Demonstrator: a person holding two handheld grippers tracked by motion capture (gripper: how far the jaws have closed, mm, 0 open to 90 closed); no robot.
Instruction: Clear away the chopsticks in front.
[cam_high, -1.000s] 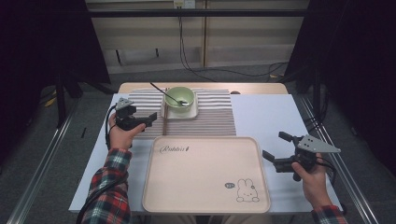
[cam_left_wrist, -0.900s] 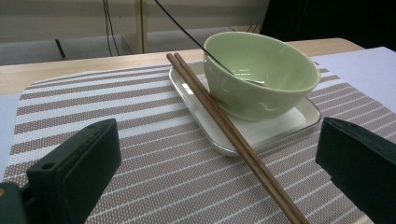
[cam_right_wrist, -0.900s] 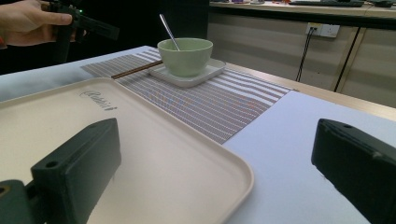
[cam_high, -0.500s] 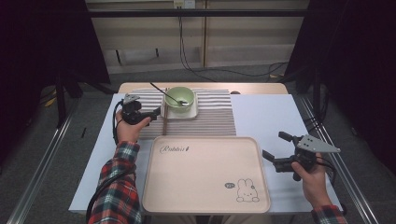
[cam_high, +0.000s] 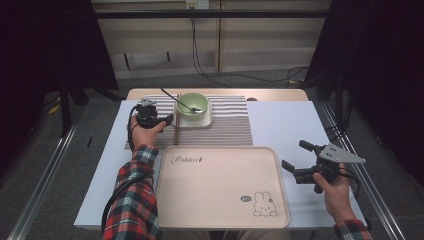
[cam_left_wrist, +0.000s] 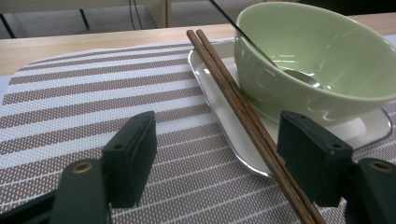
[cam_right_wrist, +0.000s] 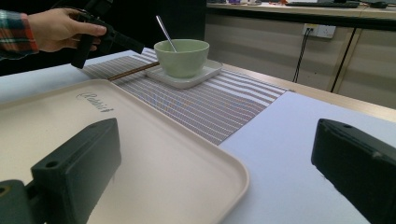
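Observation:
A pair of brown chopsticks (cam_high: 176, 122) (cam_left_wrist: 243, 112) lies along the left edge of a small white plate (cam_high: 200, 122) (cam_left_wrist: 215, 93). On that plate stands a green bowl (cam_high: 192, 104) (cam_left_wrist: 317, 60) with a spoon (cam_high: 175, 97) in it. My left gripper (cam_high: 169, 120) (cam_left_wrist: 219, 135) is low over the striped mat, and its jaws have just been closing. The chopsticks pass between them, close by the right jaw, and the pads do not press on them. My right gripper (cam_high: 296, 154) (cam_right_wrist: 217, 130) is open and holds nothing, to the right of the beige tray (cam_high: 220, 200).
The brown-striped placemat (cam_high: 230, 125) lies under the plate at the back of the white table (cam_high: 290, 120). The large beige tray (cam_right_wrist: 154, 154), printed with a rabbit (cam_high: 262, 205), takes up the front middle. The person's left hand (cam_right_wrist: 56, 28) shows far off in the right gripper view.
My left gripper has moved right and slightly down, up to the chopsticks, and its jaws have narrowed around them. The right gripper has not moved.

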